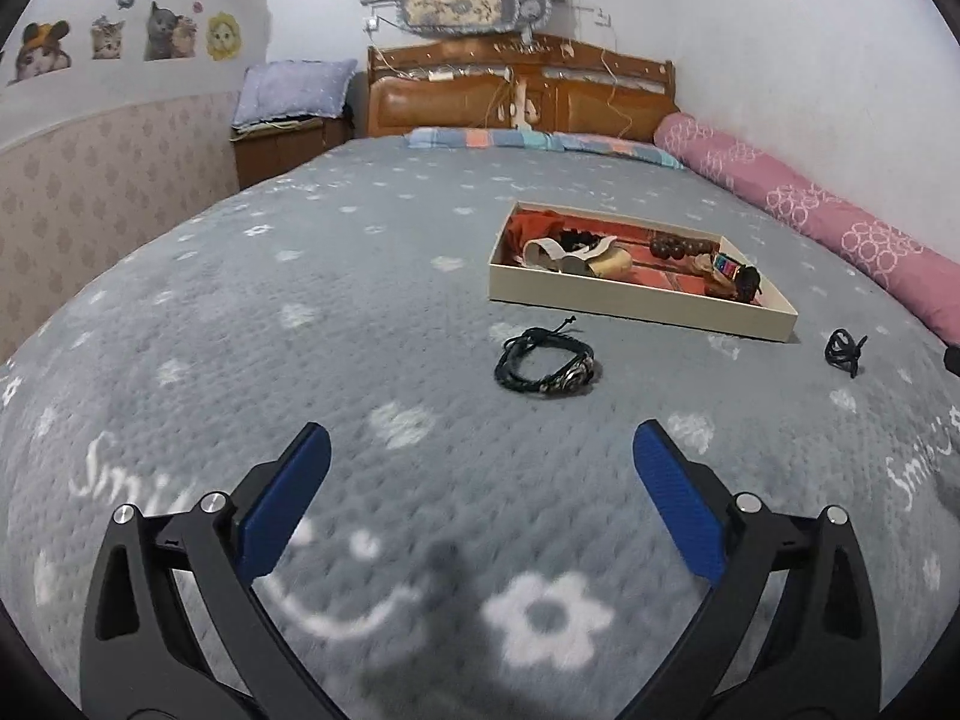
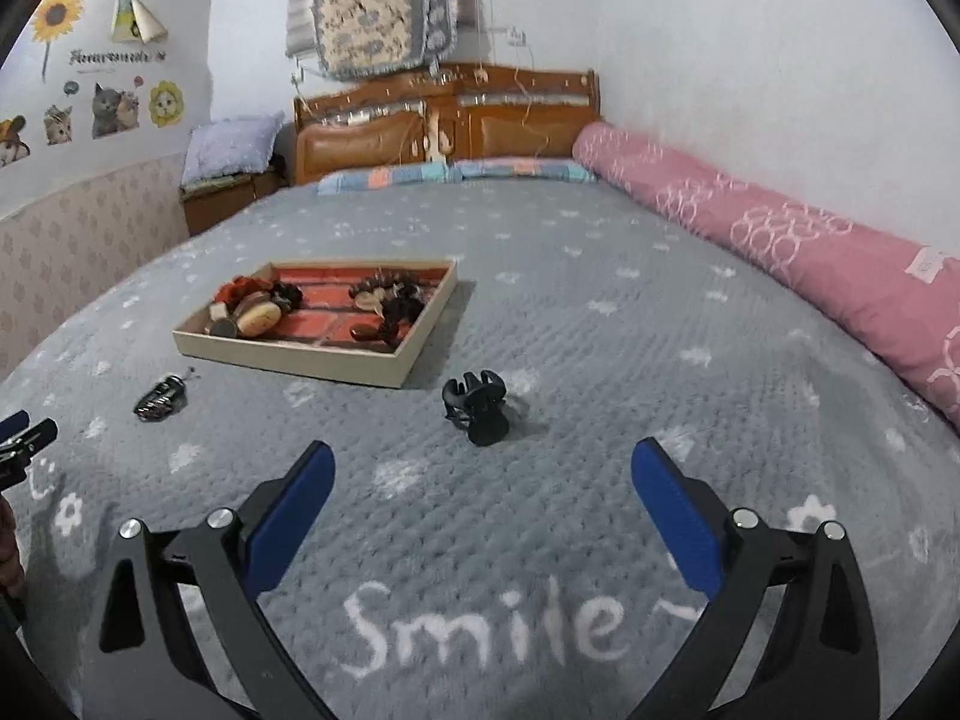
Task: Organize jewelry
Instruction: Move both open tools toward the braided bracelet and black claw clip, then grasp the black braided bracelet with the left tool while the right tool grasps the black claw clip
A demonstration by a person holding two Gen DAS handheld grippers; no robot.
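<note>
On the grey bedspread [image 1: 360, 312], short of the tray [image 1: 636, 303]: two loose pieces not yet put away. Nearest the tray's front wall, a black cord bracelet [image 1: 545, 367] with a metal charm, lying flat in a loose ring, close to the wall but not touching. Off the tray's right front corner, a black hair claw [image 2: 477, 408], standing on its teeth, likewise apart from the wall. Inside the tray, on a red brick-pattern lining: dark bead strings [image 2: 390, 294], a tan wooden piece [image 2: 258, 315], other small items too jumbled to name. Probably gathered there as the sorted lot, hence the two stragglers in front read as the remaining work.

Left gripper [image 1: 480, 450], seen in its own view: jaws wide apart, nothing between them, aimed roughly at the bracelet and well short of it, on the side away from the tray. Right gripper [image 2: 480, 462]: jaws equally spread, empty, lined up on the hair claw just ahead. Spread that wide presumably to straddle each piece before closing.

Judged stage: approach, one piece per gripper. Likely trouble: thin cord lying flush on soft, dimpled fabric, easy to pinch bedding along with it; the claw, hard and curved, apt to tip or skid toward the tray when squeezed.
</note>
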